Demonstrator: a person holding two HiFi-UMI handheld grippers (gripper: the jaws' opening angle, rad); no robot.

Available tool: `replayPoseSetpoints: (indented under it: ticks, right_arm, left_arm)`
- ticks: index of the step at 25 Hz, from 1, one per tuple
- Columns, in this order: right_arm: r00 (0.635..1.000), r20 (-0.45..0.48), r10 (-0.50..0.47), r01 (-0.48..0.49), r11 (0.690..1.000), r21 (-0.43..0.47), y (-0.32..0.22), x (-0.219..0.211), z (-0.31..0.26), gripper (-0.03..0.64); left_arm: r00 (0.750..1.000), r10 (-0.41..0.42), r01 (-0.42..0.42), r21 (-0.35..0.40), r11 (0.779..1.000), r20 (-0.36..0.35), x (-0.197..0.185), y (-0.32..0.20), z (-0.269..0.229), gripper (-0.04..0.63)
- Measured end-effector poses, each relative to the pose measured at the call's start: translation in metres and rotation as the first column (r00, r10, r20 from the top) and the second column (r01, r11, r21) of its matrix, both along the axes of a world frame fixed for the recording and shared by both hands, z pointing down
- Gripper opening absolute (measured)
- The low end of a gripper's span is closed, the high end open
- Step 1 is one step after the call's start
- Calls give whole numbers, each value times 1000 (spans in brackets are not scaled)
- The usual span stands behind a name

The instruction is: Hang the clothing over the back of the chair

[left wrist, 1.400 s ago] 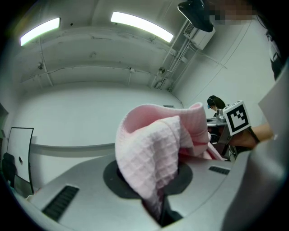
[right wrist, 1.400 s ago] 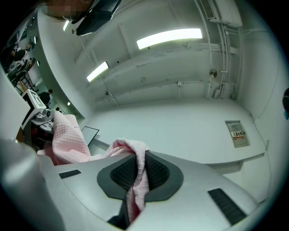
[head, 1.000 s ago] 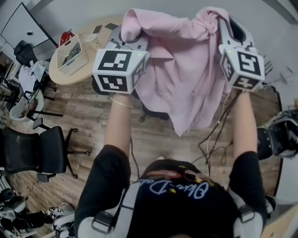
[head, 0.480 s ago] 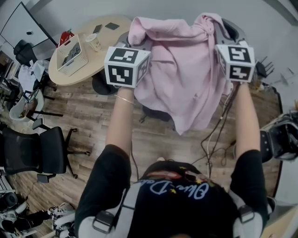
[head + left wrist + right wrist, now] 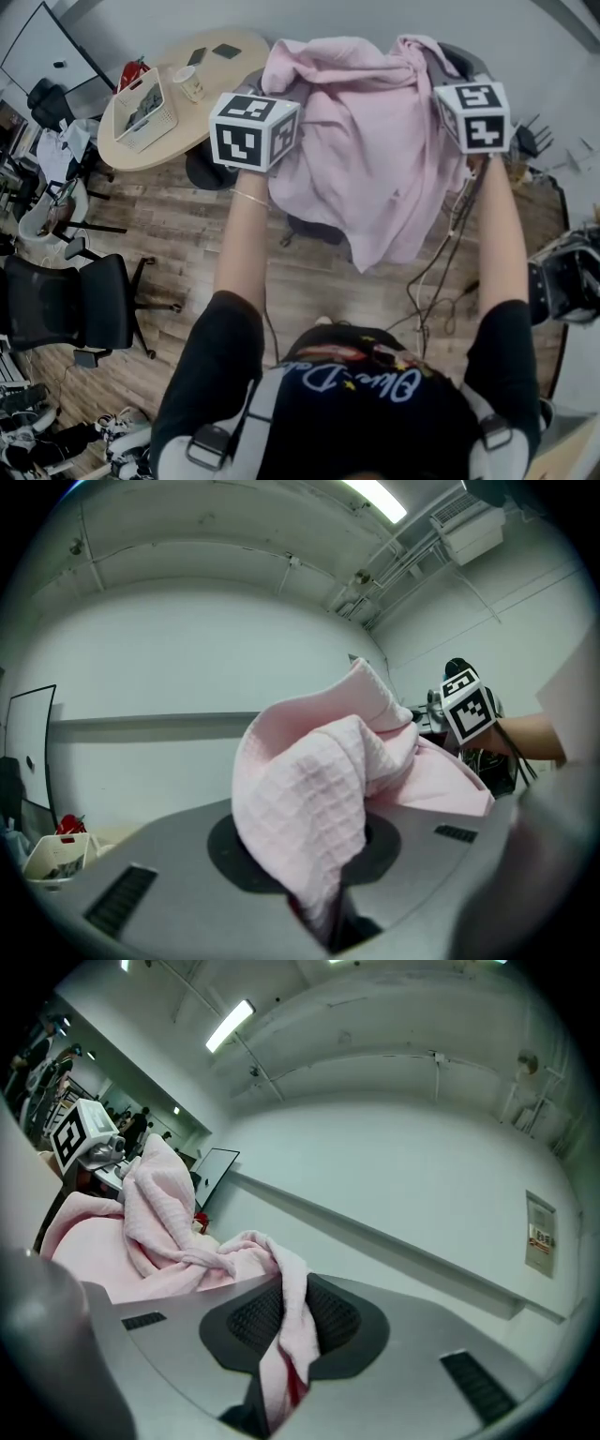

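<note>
The soft, light, limp pink waffle-weave garment (image 5: pixel 366 159) suits top-edge holds: the left gripper (image 5: pixel 323 916) pinches cloth, as does the right gripper (image 5: pixel 272 1396), its jaws just eased slightly wider.

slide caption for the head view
Left tongs and right tongs hold a pink garment spread over a wood floor; right jaws just opened slightly, cloth between.

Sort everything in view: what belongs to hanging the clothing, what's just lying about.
Job: pink garment; left hand-held gripper, shut on it; right hand-held gripper, jaws just opening slightly, garment between them; chair underneath, mostly covered.
Lying about: round table, white basket, cup, black office chair, floor cables.
</note>
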State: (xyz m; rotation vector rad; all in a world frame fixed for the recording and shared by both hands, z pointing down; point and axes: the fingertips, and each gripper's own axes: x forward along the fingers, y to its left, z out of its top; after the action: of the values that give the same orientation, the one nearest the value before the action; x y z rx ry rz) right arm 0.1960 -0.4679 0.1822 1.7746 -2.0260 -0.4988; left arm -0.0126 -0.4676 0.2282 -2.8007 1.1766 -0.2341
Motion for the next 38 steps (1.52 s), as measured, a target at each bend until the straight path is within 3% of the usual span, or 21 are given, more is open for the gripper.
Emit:
replayPoseSetpoints:
  ticks: [5, 10, 18, 25, 30, 38]
  right_arm:
    - [1000, -6, 21, -21, 999, -45, -2, 9, 6, 127]
    - [1000, -1, 27, -27, 999, -30, -1, 15, 3, 150]
    - [994, 14, 105, -105, 994, 8, 12, 40, -9, 150]
    - [990, 72, 120, -122, 992, 27, 28, 54, -2, 150]
    - [988, 81, 131, -137, 988, 68, 45, 64, -7, 150]
    - [987, 113, 117, -131, 983, 126, 78, 59, -10, 150]
  left_arm:
    - [998, -45, 46, -22, 999, 48, -11, -2, 7, 137]
    - [997, -47, 52, -85, 995, 62, -30, 0, 21, 206]
    - [998, -48, 43, -152, 987, -30, -65, 15, 30, 237]
    - [989, -104, 92, -123, 988, -101, -83, 36, 32, 236]
    - [982, -149, 142, -61, 988, -114, -91, 54, 23, 236]
    - [987, -106, 110, 25, 994, -124, -65, 97, 10, 235]
